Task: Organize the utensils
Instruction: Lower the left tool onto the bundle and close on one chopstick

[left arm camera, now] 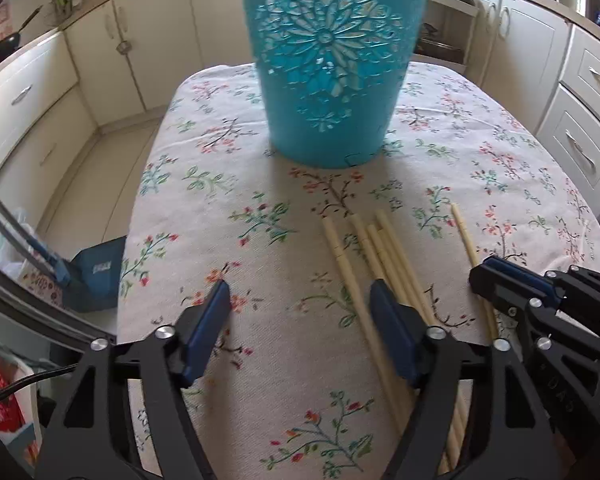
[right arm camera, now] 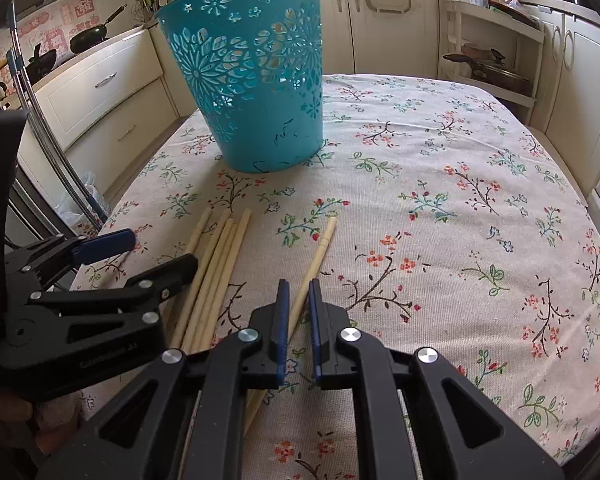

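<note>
Chopsticks, five counted, four bunched (right arm camera: 216, 264) and one apart (right arm camera: 318, 256), lying on the floral tablecloth (right arm camera: 440, 184), teal basket (right arm camera: 248, 92) standing beyond, contents possibly nothing, left gripper (left arm camera: 300, 320) gaping wide, right gripper (right arm camera: 299, 312) narrowing around the lone chopstick, not clearly gripping.

- Left tool (left arm camera: 300, 312): black arms, blue pads, shiny silver screws.
- Right tool (right arm camera: 299, 320): the same black arms, blue pads, round silver screws.

Teal basket (right arm camera: 256, 92), floral cutouts; cream chopsticks (right arm camera: 216, 272); floral tablecloth (right arm camera: 440, 200).
</note>
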The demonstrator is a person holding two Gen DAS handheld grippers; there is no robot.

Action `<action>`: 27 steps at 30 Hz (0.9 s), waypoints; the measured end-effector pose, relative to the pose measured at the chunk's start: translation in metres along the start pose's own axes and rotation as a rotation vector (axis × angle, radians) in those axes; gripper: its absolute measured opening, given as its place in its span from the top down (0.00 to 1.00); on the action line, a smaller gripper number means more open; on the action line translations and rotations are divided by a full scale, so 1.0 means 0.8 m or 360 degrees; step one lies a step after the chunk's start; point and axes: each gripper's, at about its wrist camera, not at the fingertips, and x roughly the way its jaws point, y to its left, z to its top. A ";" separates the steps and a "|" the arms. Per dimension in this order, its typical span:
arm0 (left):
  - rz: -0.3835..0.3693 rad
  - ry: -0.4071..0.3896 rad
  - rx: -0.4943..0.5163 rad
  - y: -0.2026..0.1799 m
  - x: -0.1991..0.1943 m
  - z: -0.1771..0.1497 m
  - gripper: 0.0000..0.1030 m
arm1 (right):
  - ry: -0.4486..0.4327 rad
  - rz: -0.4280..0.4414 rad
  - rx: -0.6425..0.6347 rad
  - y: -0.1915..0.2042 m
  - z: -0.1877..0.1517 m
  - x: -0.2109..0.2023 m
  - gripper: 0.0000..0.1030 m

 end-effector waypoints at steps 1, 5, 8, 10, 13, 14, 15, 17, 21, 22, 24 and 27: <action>-0.0011 0.0002 0.0006 -0.002 0.000 0.002 0.46 | 0.0000 0.0001 0.0000 0.000 0.000 0.000 0.90; -0.0054 0.0004 0.0021 -0.002 0.005 0.013 0.71 | -0.0004 0.0004 0.0004 0.000 0.000 0.001 0.90; -0.0085 0.0008 0.0019 0.001 0.008 0.018 0.80 | -0.0010 0.0006 0.0009 -0.001 0.000 0.001 0.90; -0.0092 0.0007 0.0031 0.001 0.011 0.020 0.83 | -0.0015 0.0008 0.0014 -0.001 0.000 0.002 0.90; -0.0093 0.0005 0.0049 -0.001 0.012 0.021 0.85 | -0.0021 0.0012 0.0014 -0.001 0.000 0.002 0.89; -0.0089 0.0005 0.0049 -0.001 0.012 0.022 0.85 | -0.0023 0.0012 0.0013 0.000 0.000 0.002 0.89; -0.0080 0.0003 0.0050 -0.003 0.012 0.022 0.84 | -0.0025 0.0013 0.0011 0.000 0.000 0.002 0.89; -0.0065 -0.0006 0.0046 -0.004 0.012 0.021 0.84 | -0.0028 0.0014 0.0012 0.000 0.000 0.002 0.88; -0.0046 -0.0025 0.0052 -0.006 0.013 0.019 0.84 | -0.0033 0.0017 0.0017 0.001 0.000 0.001 0.88; -0.0044 -0.0028 0.0053 -0.006 0.013 0.019 0.83 | -0.0035 0.0016 0.0017 0.001 0.000 0.001 0.88; -0.0040 -0.0033 0.0054 -0.007 0.013 0.019 0.83 | -0.0038 0.0014 0.0017 0.001 0.000 0.001 0.88; -0.0036 -0.0041 0.0060 -0.008 0.013 0.018 0.83 | -0.0043 0.0012 0.0016 0.000 0.000 0.001 0.88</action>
